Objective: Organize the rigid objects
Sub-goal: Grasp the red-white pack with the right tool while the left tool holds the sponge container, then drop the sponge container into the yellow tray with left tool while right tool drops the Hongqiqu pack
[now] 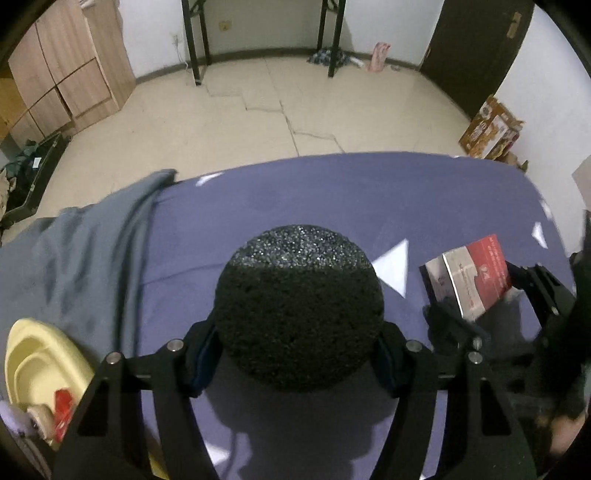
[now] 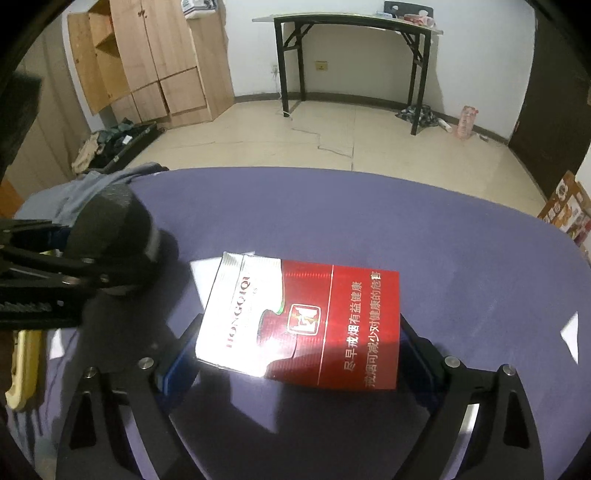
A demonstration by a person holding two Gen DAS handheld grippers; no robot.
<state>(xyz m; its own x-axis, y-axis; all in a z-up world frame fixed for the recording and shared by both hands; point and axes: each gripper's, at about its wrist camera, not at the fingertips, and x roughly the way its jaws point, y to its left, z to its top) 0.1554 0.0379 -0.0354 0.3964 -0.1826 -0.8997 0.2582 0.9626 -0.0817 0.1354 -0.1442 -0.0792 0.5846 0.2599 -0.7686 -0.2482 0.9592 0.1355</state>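
My left gripper is shut on a black foam ball and holds it above the purple tablecloth. The ball also shows at the left of the right wrist view. My right gripper is shut on a red and silver cigarette box, held flat above the cloth. The box also shows at the right of the left wrist view, with the right gripper's fingers around it.
A yellow tray with a tape roll and a red item sits at the table's near left. A grey cloth lies over the table's left side. Beyond the table edge are floor, a wooden cabinet and a black-legged desk.
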